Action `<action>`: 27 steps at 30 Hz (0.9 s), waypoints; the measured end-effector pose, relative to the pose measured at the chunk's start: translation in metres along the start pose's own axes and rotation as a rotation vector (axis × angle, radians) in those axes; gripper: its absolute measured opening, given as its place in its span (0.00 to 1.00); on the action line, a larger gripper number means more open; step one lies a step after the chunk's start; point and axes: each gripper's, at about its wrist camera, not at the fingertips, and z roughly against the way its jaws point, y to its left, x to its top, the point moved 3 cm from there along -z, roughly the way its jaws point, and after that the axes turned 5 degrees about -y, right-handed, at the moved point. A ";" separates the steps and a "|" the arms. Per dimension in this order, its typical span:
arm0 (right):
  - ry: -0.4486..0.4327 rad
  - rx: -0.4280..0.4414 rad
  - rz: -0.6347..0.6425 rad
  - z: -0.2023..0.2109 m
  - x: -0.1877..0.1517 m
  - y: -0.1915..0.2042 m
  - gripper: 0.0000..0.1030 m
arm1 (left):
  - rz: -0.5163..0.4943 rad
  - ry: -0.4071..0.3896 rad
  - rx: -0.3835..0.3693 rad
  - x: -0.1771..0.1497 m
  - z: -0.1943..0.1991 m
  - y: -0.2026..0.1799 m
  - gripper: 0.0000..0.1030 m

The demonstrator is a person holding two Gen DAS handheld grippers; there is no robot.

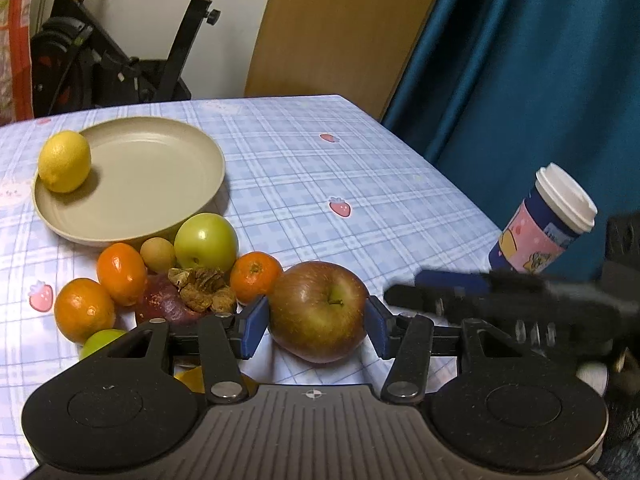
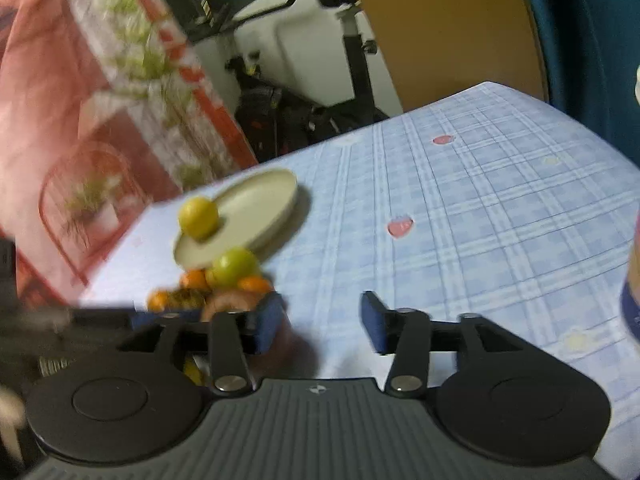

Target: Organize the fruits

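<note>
Between my left fingers [image 1: 318,312] sits a large round red-and-green apple [image 1: 319,311], stem dimple facing up and toward me. The two blue pads bracket it left and right at its widest part; they look to be touching its skin, though I cannot tell how firmly they press. The apple rests on the counter [image 1: 360,168], which is covered in a pale blue checked cloth printed with small pink strawberries.

Just left of the apple lies the rest of the heap: a small orange mandarin [image 1: 256,278] touching it, a dried brown walnut cluster [image 1: 202,288], a dark red fruit, two more oranges, and a smooth green apple [image 1: 206,242] behind them. Beyond the heap, up and to the left, is a shallow round beige plate [image 1: 160,184] holding one yellow lemon [image 1: 64,161] on its left side. I judge the apple must travel that way, over the heap.

My right fingers [image 2: 322,326] are apart with nothing between them, hovering over bare cloth just right of the apple, so my left hand is the nearer one. A pink and navy paper cup with a white lid [image 1: 546,224] stands at the far right edge.
</note>
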 end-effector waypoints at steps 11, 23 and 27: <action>0.108 0.039 0.279 -0.006 -0.027 0.035 0.66 | 0.047 -0.001 -0.010 0.002 -0.001 0.004 0.54; 0.038 0.109 0.384 -0.034 -0.037 0.057 0.62 | 0.047 -0.026 -0.005 -0.003 0.001 0.003 0.55; 0.006 0.117 0.366 -0.033 -0.037 0.054 0.62 | 0.031 -0.042 0.003 -0.005 0.002 0.000 0.55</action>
